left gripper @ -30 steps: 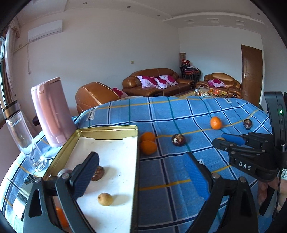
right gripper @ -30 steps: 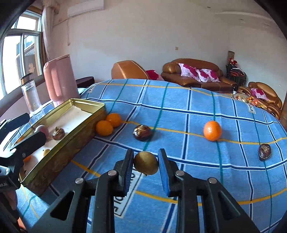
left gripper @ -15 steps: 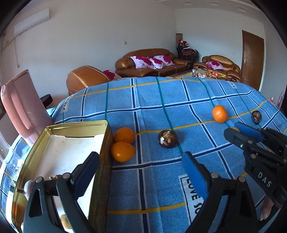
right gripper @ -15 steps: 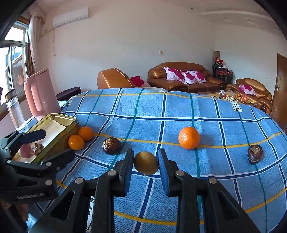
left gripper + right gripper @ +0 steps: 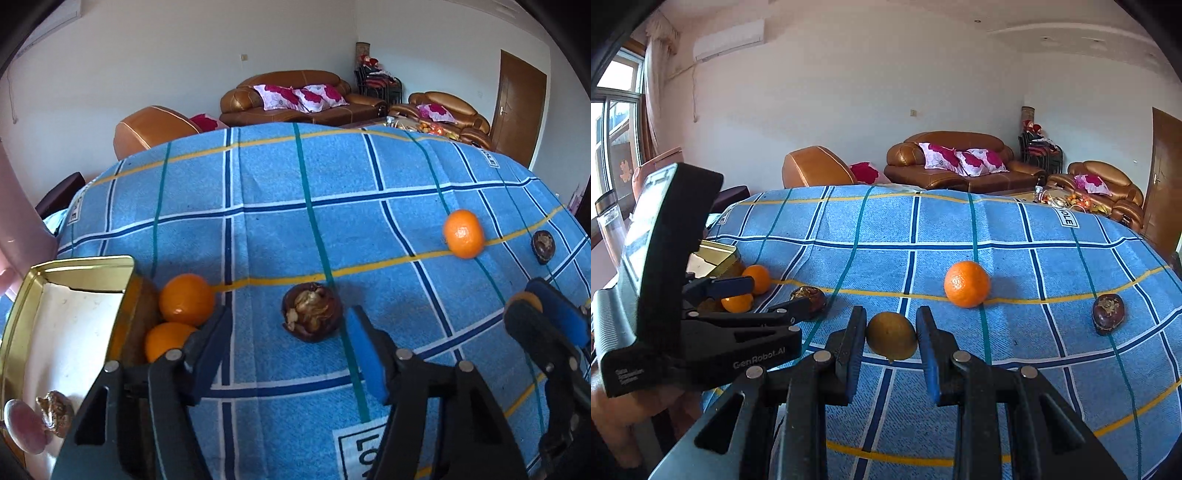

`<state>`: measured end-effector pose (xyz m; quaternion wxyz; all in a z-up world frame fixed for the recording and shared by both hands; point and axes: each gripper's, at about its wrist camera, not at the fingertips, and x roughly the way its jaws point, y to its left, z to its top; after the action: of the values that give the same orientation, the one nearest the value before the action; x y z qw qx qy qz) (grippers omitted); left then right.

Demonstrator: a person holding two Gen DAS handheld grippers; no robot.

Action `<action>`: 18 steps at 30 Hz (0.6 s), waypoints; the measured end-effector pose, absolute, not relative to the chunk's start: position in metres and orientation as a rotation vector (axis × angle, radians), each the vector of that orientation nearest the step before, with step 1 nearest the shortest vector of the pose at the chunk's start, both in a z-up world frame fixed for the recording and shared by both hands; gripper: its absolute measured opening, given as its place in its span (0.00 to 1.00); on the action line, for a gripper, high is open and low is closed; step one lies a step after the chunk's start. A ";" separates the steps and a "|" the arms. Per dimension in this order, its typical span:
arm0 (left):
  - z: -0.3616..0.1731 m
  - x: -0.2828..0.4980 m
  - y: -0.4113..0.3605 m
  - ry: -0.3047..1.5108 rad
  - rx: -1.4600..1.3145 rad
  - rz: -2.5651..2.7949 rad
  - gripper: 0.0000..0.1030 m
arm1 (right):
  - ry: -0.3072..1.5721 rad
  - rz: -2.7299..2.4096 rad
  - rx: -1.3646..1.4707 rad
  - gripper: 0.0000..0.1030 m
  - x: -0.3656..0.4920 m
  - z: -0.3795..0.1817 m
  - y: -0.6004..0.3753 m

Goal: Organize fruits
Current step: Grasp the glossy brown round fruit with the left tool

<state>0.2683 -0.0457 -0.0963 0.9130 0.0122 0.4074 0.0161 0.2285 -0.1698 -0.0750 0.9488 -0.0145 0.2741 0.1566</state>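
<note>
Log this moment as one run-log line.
left hand-held gripper: closing, nothing between | target: dark fruit | right hand-held gripper: shut on brown fruit | tin: partly filled

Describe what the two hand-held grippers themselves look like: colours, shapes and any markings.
Both are black plastic tools. The left hand-held gripper has two long, tapering fingers with blue pads inside and silver pivot pins. Seen from the right wrist, its body carries white "GenRobot.AI" lettering and a tall black block with a pale face. The right hand-held gripper has the same black fingers, blue pads and silver pins.
</note>
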 end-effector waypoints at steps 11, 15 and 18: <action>-0.109 0.278 -0.043 0.886 -0.037 -0.051 0.40 | 0.563 0.325 -0.001 0.29 0.229 -0.076 -0.174; -0.105 0.264 -0.045 0.853 -0.022 -0.073 0.40 | 0.548 0.328 0.005 0.29 0.228 -0.076 -0.175; -0.101 0.254 -0.042 0.834 -0.029 -0.090 0.40 | 0.533 0.334 0.003 0.29 0.224 -0.074 -0.175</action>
<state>0.2539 -0.0420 -0.1011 0.9132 -0.0142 0.4048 -0.0435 0.2245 -0.1750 -0.0740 0.9510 0.0013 0.2619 0.1645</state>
